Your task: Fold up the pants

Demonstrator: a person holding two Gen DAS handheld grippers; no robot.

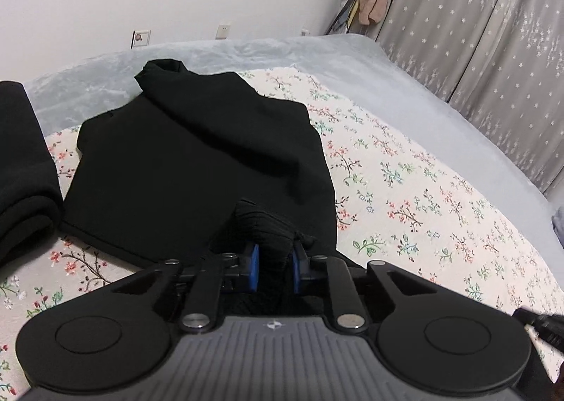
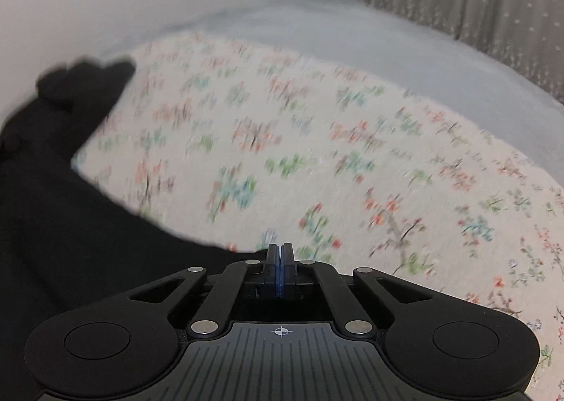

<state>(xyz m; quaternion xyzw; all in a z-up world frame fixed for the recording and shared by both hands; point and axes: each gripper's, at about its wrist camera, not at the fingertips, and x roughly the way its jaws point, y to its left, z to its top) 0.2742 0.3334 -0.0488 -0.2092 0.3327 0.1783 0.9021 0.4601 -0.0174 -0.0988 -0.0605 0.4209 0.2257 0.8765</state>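
Pants (image 1: 197, 161) lie black and partly folded on our floral bedcover (image 1: 405, 189), beside another folded dark garment (image 1: 24, 172). Our left gripper (image 1: 275, 265) pinches their ribbed edge between blue pads. Our right gripper (image 2: 281, 260) is fully closed, gripping nothing we can see, just beside the cloth.
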